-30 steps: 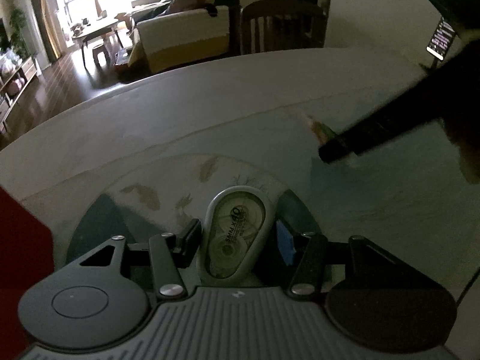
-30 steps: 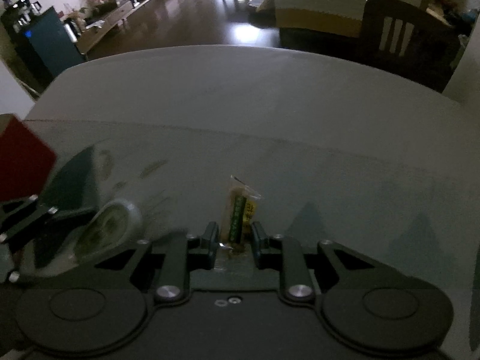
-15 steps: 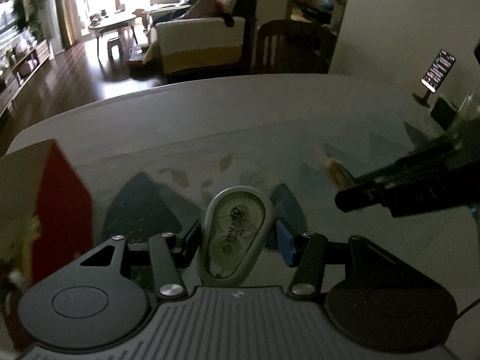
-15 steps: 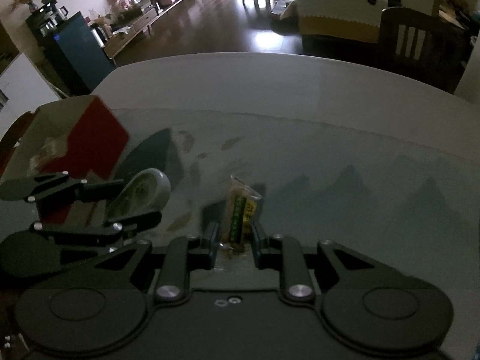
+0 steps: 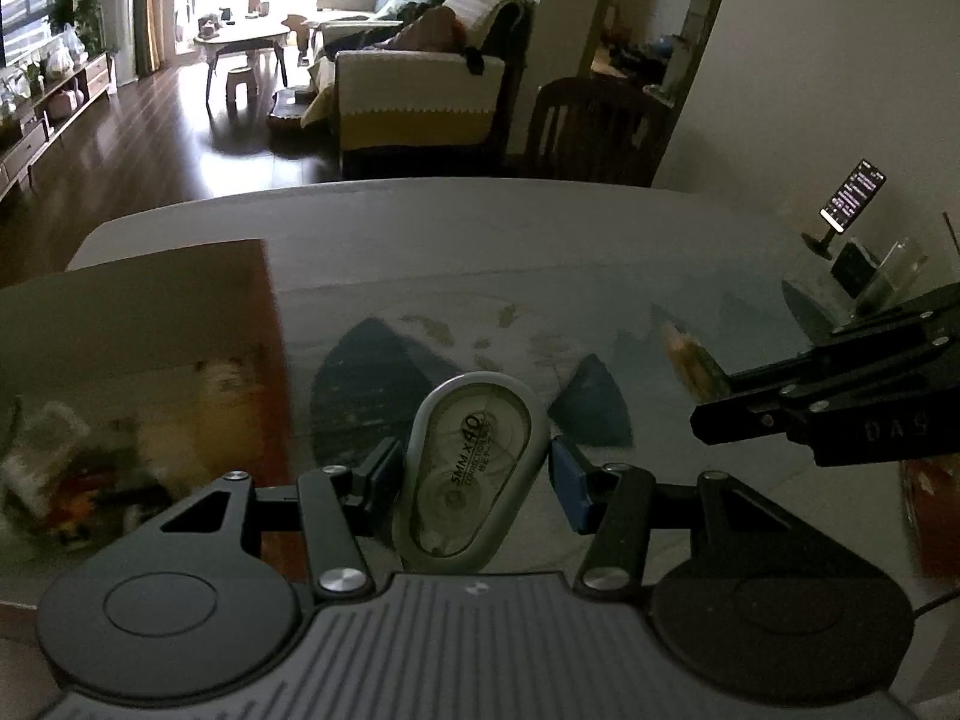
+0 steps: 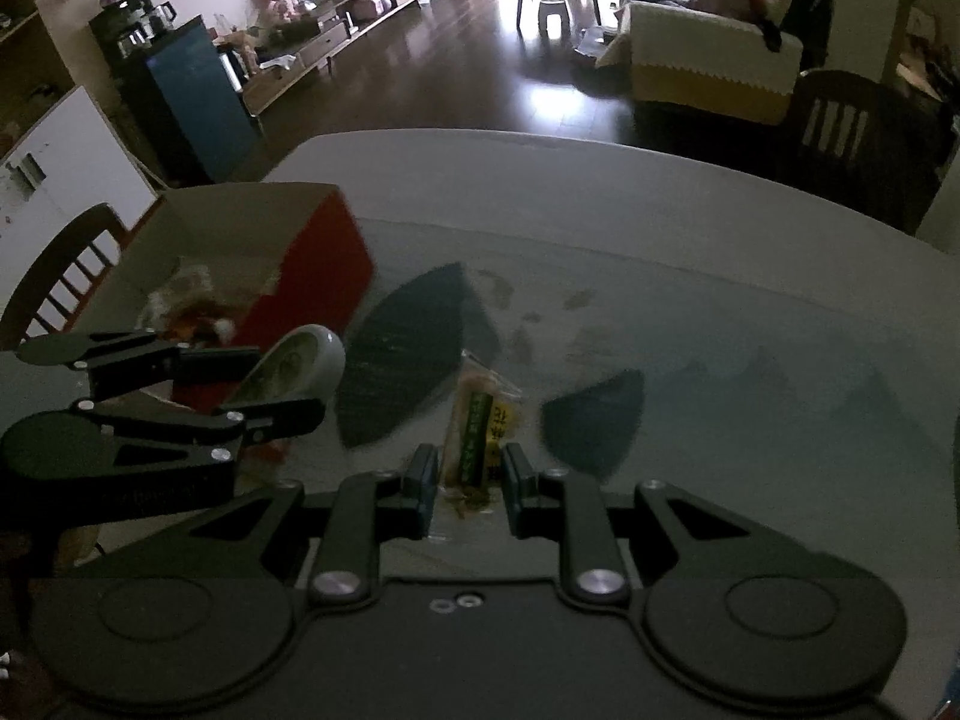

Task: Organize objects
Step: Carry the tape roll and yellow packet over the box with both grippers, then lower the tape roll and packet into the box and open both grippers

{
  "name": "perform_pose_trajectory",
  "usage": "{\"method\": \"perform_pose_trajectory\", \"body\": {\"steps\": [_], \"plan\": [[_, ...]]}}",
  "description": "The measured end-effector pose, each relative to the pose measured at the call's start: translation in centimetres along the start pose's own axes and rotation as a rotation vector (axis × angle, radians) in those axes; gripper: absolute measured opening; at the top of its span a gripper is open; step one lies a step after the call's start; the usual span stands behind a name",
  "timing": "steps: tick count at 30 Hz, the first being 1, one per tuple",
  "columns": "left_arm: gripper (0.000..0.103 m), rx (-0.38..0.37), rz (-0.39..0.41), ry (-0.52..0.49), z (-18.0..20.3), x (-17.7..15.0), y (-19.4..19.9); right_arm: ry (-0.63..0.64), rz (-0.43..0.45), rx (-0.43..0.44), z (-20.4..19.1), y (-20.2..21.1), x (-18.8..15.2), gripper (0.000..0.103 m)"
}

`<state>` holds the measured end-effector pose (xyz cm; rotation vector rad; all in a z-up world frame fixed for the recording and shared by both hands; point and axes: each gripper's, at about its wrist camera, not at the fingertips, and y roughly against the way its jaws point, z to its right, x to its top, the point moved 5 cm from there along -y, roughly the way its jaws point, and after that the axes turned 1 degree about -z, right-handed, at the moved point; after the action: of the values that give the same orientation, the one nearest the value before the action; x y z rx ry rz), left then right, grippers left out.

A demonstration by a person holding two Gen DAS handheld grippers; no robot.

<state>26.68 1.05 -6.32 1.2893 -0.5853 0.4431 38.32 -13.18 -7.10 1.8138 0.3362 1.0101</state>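
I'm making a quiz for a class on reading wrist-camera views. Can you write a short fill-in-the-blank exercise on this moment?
1. The left gripper is shut on a ____ labelled "5MM x 40".
2. The right gripper holds a clear-wrapped snack packet with a green and ____ label.
3. The open box on the table has ____ outer sides.
4. A lit phone stands at the table's far ____ in the left wrist view.

Missing words: correction tape; yellow; red; right
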Motion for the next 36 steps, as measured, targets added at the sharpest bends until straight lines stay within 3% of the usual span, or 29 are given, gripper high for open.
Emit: {"method": "perform_pose_trajectory", "body": {"steps": [21, 36], "plan": [[0.053, 0.088, 0.019, 0.018, -16.2, -2.2, 6.9, 0.073, 0.012, 0.008, -15.8, -4.7, 3.7, 0.022], [0.053, 0.198, 0.002, 0.021, -24.4, -2.0, 4.4, 0.106, -0.006, -0.024, -21.1, -11.7, 6.7, 0.022]]}}
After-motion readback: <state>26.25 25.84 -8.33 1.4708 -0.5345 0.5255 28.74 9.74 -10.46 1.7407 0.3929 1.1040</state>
